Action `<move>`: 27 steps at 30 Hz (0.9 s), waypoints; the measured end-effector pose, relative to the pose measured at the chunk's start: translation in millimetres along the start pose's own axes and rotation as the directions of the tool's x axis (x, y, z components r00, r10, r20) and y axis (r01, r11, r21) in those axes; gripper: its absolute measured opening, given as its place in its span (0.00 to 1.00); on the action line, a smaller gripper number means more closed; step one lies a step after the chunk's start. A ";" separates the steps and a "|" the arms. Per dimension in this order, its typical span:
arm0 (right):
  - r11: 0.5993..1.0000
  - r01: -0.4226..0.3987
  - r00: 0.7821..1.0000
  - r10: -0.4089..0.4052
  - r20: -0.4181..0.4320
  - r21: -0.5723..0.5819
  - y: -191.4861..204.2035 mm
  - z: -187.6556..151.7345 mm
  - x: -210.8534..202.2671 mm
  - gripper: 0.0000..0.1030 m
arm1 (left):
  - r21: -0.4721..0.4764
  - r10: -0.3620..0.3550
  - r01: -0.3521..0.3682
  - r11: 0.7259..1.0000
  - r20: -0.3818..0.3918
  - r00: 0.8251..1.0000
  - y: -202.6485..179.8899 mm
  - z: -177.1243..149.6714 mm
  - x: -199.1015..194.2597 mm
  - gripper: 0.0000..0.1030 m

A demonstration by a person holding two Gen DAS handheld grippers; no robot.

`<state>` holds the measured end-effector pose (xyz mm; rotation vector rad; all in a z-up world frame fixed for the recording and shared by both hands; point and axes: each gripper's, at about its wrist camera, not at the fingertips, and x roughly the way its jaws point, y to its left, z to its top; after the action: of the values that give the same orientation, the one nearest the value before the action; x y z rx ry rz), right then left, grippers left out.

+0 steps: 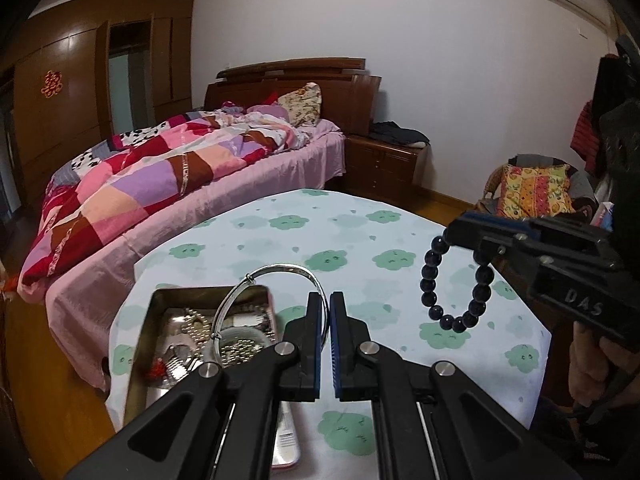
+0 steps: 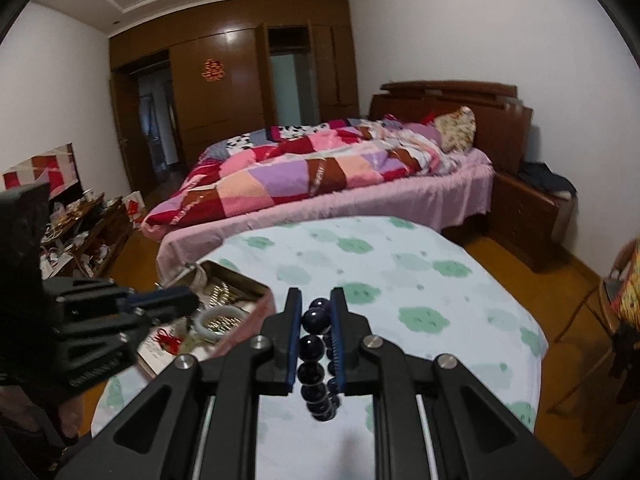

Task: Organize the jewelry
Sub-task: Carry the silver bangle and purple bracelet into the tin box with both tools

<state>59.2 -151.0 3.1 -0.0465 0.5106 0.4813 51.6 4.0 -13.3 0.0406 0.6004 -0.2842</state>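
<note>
A thin silver bangle [image 1: 276, 267] is pinched between the pads of my left gripper [image 1: 326, 299], which is shut on it. The bangle hangs over an open metal tin [image 1: 154, 304] with several chains and beads inside. My right gripper [image 2: 316, 300] is shut on a dark bead bracelet [image 2: 314, 320] that dangles from its pads. In the left wrist view the bracelet [image 1: 452, 322] hangs from the right gripper [image 1: 456, 234] above the table's right side. The right wrist view shows the left gripper [image 2: 192, 300] over the tin [image 2: 240, 280], where a pale bangle [image 2: 222, 322] lies.
The table [image 1: 360, 232] wears a white cloth with green cloud prints. A pink flat item [image 1: 286, 450] lies under my left gripper beside the tin. A bed [image 1: 160, 176] stands close behind the table, a nightstand [image 1: 384, 160] beyond it, and a cushioned chair [image 1: 536, 192] at right.
</note>
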 end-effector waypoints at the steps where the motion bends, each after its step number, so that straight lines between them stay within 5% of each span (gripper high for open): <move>1: 1.000 -0.006 1.000 0.006 0.002 -0.010 4.4 3.3 1.4 0.16 | -0.006 0.002 -0.002 1.000 0.001 1.000 2.9 -0.6 -1.1 0.02; 27: 0.965 -0.160 0.986 0.144 -0.090 -0.210 103.3 12.2 70.9 0.16 | -0.185 0.087 -0.093 0.978 -0.037 0.995 88.4 -28.6 6.4 0.03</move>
<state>72.1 -26.8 -12.5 -0.2369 0.5351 0.6866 65.1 90.7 -44.4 -0.1084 0.6499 -0.1389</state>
